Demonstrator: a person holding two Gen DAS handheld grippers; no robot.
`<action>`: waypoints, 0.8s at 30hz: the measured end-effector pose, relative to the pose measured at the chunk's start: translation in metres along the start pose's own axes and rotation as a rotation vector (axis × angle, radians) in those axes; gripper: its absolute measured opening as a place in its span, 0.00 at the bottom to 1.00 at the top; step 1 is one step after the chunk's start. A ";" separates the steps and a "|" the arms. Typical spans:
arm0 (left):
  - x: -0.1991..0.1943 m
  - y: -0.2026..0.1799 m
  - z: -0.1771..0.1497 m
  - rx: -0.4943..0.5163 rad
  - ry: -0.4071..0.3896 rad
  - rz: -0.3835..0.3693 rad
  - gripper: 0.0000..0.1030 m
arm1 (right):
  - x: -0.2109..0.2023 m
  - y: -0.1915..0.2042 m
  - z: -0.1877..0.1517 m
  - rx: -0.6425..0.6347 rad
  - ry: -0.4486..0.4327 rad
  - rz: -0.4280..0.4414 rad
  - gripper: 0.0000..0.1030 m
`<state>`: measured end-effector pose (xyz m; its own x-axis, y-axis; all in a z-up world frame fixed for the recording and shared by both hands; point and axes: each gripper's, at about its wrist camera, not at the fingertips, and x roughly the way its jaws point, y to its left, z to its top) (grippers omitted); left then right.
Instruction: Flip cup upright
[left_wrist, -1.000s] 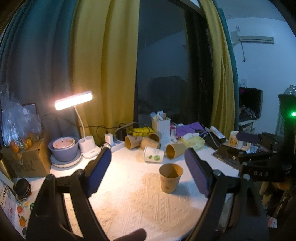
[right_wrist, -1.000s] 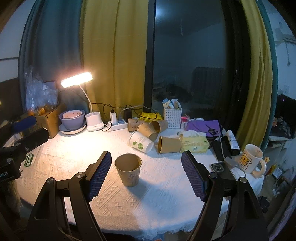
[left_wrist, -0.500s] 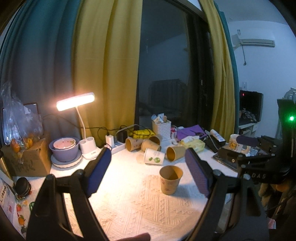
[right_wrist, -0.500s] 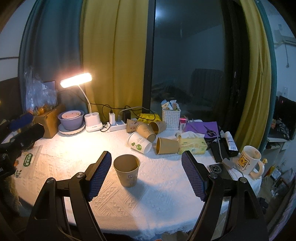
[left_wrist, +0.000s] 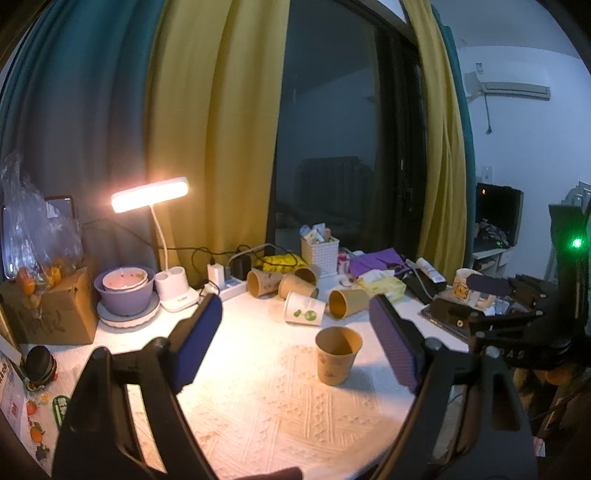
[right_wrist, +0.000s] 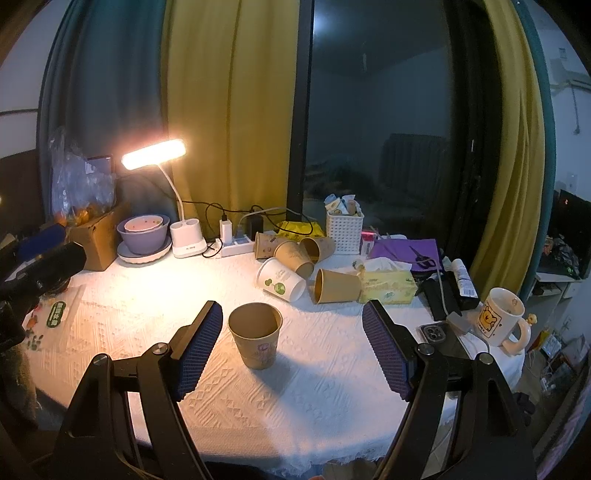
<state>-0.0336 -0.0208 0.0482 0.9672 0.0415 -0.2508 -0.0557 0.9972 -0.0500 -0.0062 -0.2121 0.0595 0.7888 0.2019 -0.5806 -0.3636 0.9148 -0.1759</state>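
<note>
Both grippers have drawn back and risen a little over the last second, so the standing paper cup (right_wrist: 255, 340) now looks slightly farther off in each wrist view. It stands upright, mouth up, on the white textured cloth covering the surface (right_wrist: 314, 398), near the front edge and apart from everything else.

Behind it lies a cluster of tipped cups: a white paper cup (right_wrist: 281, 282) with green print and a brown paper cup (right_wrist: 337, 286) on their sides, with three more brown ones just beyond by the power strip (right_wrist: 236, 248).

The right gripper (right_wrist: 291, 343) has its fingers wide apart and holds nothing; the upright cup sits just inside its left finger, untouched. The left gripper (left_wrist: 295, 343) is likewise spread and empty.

Thin paper like this should be very light and easy to crush, and liable to roll when nudged. A gentle pinch across the side wall near the middle looks safest, squeezing only enough to stop it slipping.
</note>
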 end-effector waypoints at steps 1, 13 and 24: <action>0.000 0.000 0.000 0.000 0.000 0.000 0.80 | 0.001 0.000 0.000 0.000 0.002 0.001 0.78; 0.000 -0.003 -0.004 0.001 0.008 0.001 0.80 | 0.006 -0.001 -0.003 0.004 0.016 0.006 0.78; 0.001 -0.003 -0.005 0.001 0.009 0.000 0.80 | 0.007 -0.001 -0.003 0.004 0.016 0.006 0.78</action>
<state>-0.0340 -0.0245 0.0437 0.9648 0.0411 -0.2597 -0.0557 0.9972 -0.0491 -0.0023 -0.2127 0.0531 0.7784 0.2018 -0.5944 -0.3664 0.9150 -0.1692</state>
